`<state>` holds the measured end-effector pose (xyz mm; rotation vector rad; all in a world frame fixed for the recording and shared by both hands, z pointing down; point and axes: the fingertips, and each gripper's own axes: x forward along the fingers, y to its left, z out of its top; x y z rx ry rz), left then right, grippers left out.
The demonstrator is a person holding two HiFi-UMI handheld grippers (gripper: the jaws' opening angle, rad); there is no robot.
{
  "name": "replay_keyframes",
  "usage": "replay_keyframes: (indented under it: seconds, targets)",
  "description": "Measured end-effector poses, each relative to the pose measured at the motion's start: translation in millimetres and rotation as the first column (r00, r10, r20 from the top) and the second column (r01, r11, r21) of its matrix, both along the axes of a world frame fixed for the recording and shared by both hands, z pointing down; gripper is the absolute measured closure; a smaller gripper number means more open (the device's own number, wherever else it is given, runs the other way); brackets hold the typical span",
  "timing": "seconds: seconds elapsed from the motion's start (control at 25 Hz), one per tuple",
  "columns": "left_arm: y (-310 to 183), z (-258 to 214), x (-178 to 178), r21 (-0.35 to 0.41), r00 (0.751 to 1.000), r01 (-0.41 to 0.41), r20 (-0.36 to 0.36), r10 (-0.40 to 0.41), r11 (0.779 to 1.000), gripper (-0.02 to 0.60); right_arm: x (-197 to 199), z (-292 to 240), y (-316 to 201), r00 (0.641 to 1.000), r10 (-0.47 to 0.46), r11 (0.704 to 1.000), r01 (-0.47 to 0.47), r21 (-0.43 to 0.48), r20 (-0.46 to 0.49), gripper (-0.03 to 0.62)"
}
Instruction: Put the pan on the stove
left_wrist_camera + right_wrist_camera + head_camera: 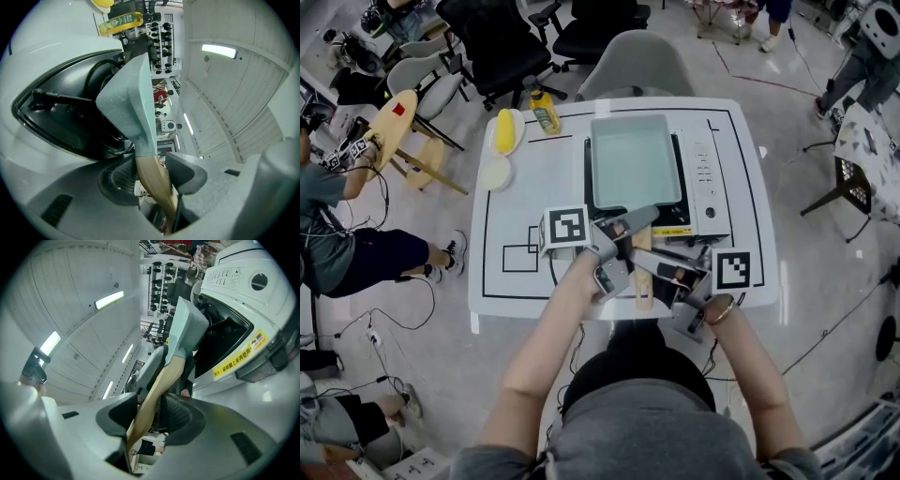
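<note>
Table (516, 211) | 1 stove (710, 173) | 1 pan (633, 159) | left tool (152, 174), right tool (153, 409) clamp handle (643, 292)

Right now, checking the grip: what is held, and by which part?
The left gripper and the right gripper both clamp the pan by its wooden handle.

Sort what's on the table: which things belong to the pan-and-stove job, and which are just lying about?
Job: pan, its wooden handle, stove, left tongs, right tongs.
Lying about: corn on a plate, yellow bottle, pale round dish.
</note>
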<state>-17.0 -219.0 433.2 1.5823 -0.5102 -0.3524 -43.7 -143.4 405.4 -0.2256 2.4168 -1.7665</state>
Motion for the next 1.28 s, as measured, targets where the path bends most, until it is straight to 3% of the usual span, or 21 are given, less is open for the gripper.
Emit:
replay_keyframes:
  seconds: [0.44,0.72,0.88,1.28]
  targets:
    - [0,-1,1,-0.001,1.000,-0.005,-0.011,0.005,1.000,0.408,30,3,-4,0.993,0.077,0.996,-0.072,0.056,-0.088,0.433]
    - [0,-1,1,-0.004,1.000,-0.006,-0.005,0.006,1.000,0.408,54,-10,-16,0.977,0.154,0.978,-0.129,0.164,-0.147,0.448]
    - [-1,-1,1,-0.003,1.000,-0.003,-0.005,0.003,1.000,0.408,67,-21,-26,0.950,0.228,0.950,-0.168,0.264,-0.214,0.488]
    - [0,-1,1,-0.014,1.000,0.002,-0.013,-0.002,1.000,0.408,82,-41,-38,0.859,0.397,0.847,-0.207,0.489,-0.323,0.589]
